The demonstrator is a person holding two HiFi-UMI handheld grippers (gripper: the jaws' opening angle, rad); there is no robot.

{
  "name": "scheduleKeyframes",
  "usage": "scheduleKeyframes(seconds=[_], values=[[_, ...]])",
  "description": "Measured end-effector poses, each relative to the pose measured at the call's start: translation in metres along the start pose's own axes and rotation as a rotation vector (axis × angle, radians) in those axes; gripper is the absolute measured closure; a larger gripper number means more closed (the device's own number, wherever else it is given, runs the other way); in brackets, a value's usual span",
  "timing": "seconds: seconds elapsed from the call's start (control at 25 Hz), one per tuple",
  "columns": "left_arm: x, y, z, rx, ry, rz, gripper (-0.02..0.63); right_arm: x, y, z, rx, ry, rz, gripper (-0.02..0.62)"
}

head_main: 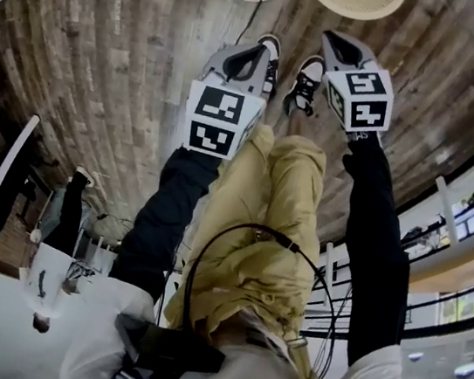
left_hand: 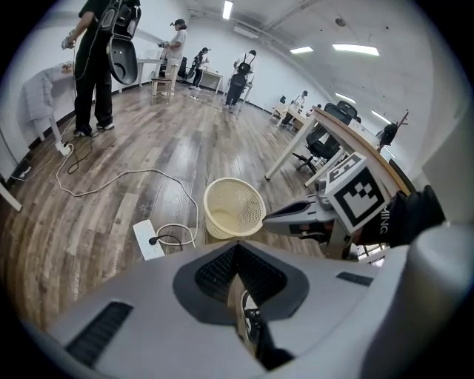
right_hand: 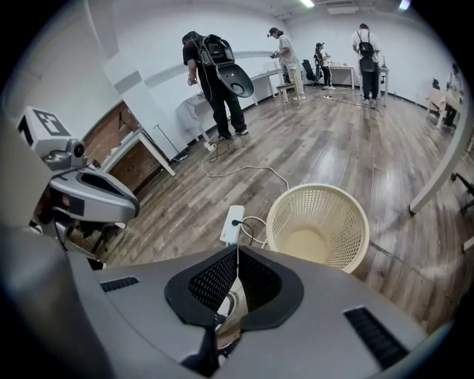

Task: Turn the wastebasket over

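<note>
A: Where is the wastebasket [right_hand: 318,226]?
B: It's a cream mesh one, upright on the plank floor [right_hand: 355,141], mouth up. In the right gripper view it's at 1 o'clock from the jaws. In the left gripper view the wastebasket [left_hand: 234,209] is dead on 12 o'clock. The head view only catches its rim at the 12 o'clock edge, past the person's shoes [head_main: 306,84].

A: And the tongs?
B: The left gripper [head_main: 256,53] has its jaws pressed together with nothing between them. The right gripper [head_main: 337,42] is the same, clamped on nothing. Both tilt down toward the floor and neither touches the wastebasket.

A: How do they sit relative to each other?
B: The right gripper is at 3 o'clock of the left gripper. Both marker cubes face up at the head camera, and the shoes show between the two tips.

A: Is anything beside the wastebasket?
B: There's a white power strip [right_hand: 232,224] at its 9 o'clock with a dark plug in it. A white cable [right_hand: 255,222] loops between the strip and the wastebasket. I can't tell whether the loop touches the wall; the jaws cut the view there.

A: And the background?
B: Several people [right_hand: 215,81] stand well apart at 11 to 1 o'clock in the right gripper view.
</note>
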State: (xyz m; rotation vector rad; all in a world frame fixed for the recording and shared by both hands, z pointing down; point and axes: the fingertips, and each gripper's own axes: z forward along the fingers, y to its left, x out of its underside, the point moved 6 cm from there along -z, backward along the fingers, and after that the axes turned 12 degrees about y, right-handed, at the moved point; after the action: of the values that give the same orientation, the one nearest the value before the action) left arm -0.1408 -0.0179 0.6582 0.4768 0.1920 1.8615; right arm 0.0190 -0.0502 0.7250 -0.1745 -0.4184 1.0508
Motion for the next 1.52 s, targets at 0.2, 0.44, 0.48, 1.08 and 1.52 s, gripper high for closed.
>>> scheduleKeyframes(seconds=[0.2, 0.44, 0.48, 1.08, 1.52], values=[[-0.007, 0.009, 0.028, 0.018, 0.013, 0.006, 0.604, 0.0, -0.023, 0.048, 0.025, 0.077, -0.06, 0.572], [-0.002, 0.032, 0.051, 0.006, 0.043, -0.021, 0.604, -0.003, -0.043, 0.086, 0.025, 0.112, -0.071, 0.572], [-0.002, 0.036, 0.054, 0.005, 0.048, -0.028, 0.604, -0.004, -0.045, 0.091, 0.026, 0.118, -0.071, 0.572], [-0.013, 0.065, 0.084, 0.016, 0.055, -0.124, 0.604, 0.0, -0.076, 0.171, 0.092, 0.269, -0.225, 0.456], [-0.001, 0.065, 0.078, 0.006, 0.082, -0.135, 0.604, 0.003, -0.082, 0.168, 0.168, 0.324, -0.364, 0.508]])
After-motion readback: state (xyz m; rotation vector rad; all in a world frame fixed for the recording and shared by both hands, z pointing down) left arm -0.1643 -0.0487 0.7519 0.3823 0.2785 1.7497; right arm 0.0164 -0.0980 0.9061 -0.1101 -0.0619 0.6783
